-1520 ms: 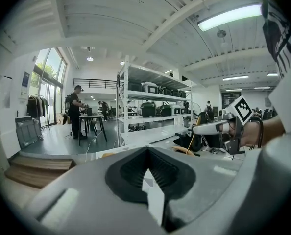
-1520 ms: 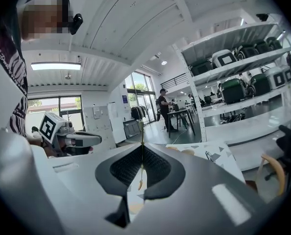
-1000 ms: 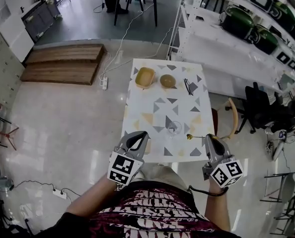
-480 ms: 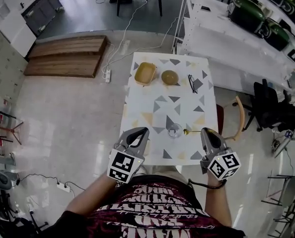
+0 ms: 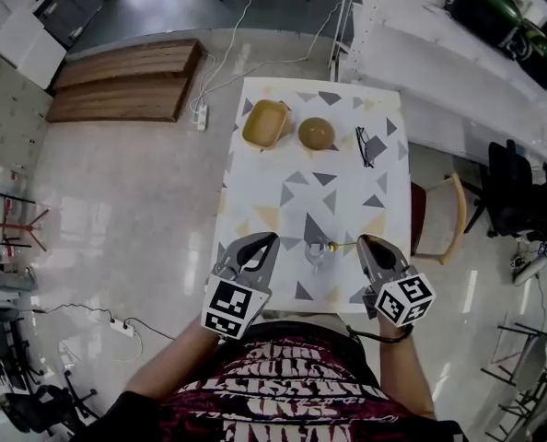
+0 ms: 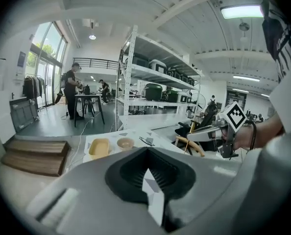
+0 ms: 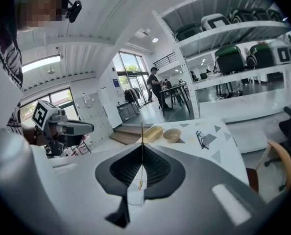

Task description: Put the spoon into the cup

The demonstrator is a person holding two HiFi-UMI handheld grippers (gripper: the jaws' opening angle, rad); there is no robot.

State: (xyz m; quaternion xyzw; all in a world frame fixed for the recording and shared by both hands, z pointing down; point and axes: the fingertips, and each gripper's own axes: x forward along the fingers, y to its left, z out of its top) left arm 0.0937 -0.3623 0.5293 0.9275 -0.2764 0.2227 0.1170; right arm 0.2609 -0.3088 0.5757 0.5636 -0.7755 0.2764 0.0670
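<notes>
A clear glass cup (image 5: 317, 253) stands near the table's front edge. My right gripper (image 5: 365, 242) is shut on the handle of a thin gold spoon (image 5: 341, 244), which points left at the cup. The spoon's bowl sits at the cup's right rim. In the right gripper view the spoon (image 7: 142, 148) runs as a thin line between the shut jaws, and its lower end shows against the cup (image 7: 135, 195). My left gripper (image 5: 266, 240) hovers shut and empty, left of the cup above the table's front edge.
The white table (image 5: 347, 187) with grey and yellow triangles carries a yellow dish (image 5: 263, 123), a tan bowl (image 5: 316, 133) and black glasses (image 5: 364, 146) at its far end. A wooden chair (image 5: 444, 217) stands at its right side. Shelving (image 5: 458, 53) runs behind.
My right gripper has carried the spoon leftward, from right of the cup until its bowl reaches the cup's rim. The left gripper has stayed about where it was.
</notes>
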